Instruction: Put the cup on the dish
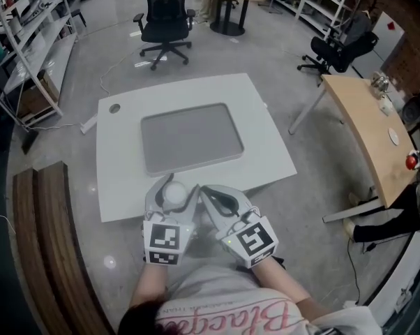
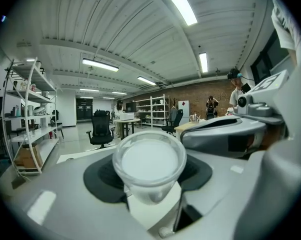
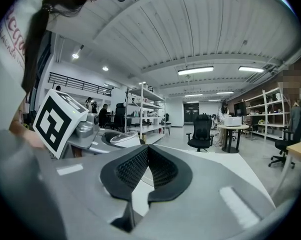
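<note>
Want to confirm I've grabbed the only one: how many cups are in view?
1. The cup is clamped in the left gripper, by the white table's near edge. No other cup shows, though the grippers may hide one.

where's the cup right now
The cup is clamped in the left gripper's jaws, over the near edge of the white table, short of the grey tray, with the right gripper close on its right.
</note>
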